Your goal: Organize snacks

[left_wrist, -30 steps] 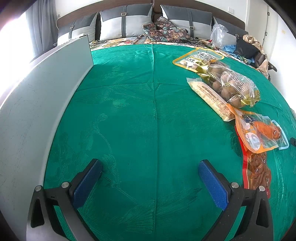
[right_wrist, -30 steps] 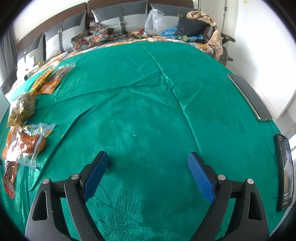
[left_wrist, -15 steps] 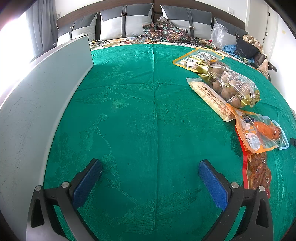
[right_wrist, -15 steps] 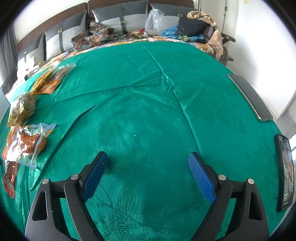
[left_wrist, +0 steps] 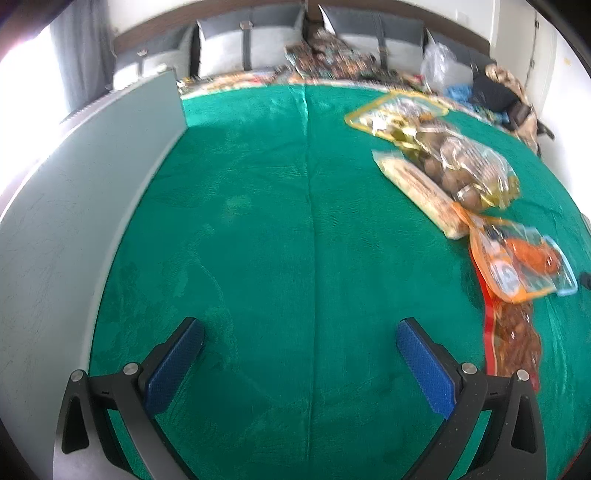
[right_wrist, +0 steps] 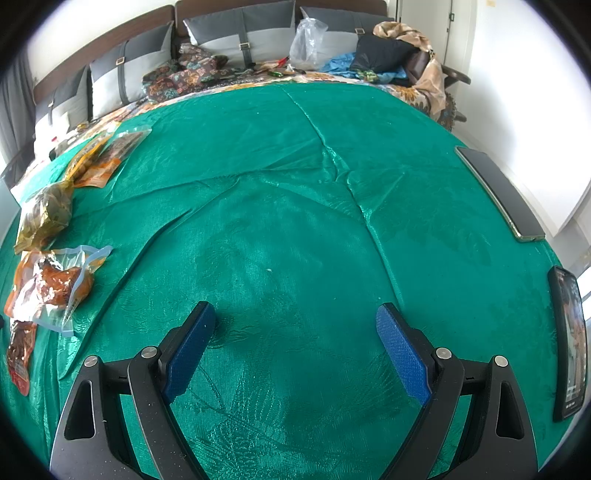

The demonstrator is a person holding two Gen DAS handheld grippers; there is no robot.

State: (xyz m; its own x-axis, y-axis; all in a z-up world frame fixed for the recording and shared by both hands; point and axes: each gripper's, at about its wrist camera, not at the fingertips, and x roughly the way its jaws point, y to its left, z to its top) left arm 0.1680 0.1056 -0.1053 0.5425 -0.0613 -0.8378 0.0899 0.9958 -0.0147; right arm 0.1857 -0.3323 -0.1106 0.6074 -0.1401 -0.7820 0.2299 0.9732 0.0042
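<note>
Several snack packs lie in a row on the green cloth (left_wrist: 295, 229). In the left wrist view, far to near on the right: a yellow flat pack (left_wrist: 397, 112), a clear bag of brown round snacks (left_wrist: 467, 168), a long beige pack (left_wrist: 419, 194), an orange pack (left_wrist: 521, 264) and a red pack (left_wrist: 515, 341). In the right wrist view the orange pack (right_wrist: 55, 284), red pack (right_wrist: 18, 354) and brown bag (right_wrist: 46, 214) lie at the left. My left gripper (left_wrist: 300, 328) and right gripper (right_wrist: 295, 315) are open and empty above bare cloth.
A pale grey panel (left_wrist: 81, 192) stands along the cloth's left edge. Two dark phones (right_wrist: 500, 194) (right_wrist: 570, 341) lie at the right edge. Pillows (right_wrist: 255, 33), clothes and a plastic bag (right_wrist: 308, 46) are at the back.
The left wrist view has turned blurry and shifted slightly, so the left gripper is moving a little. The right gripper has hardly moved. Both stay open.
</note>
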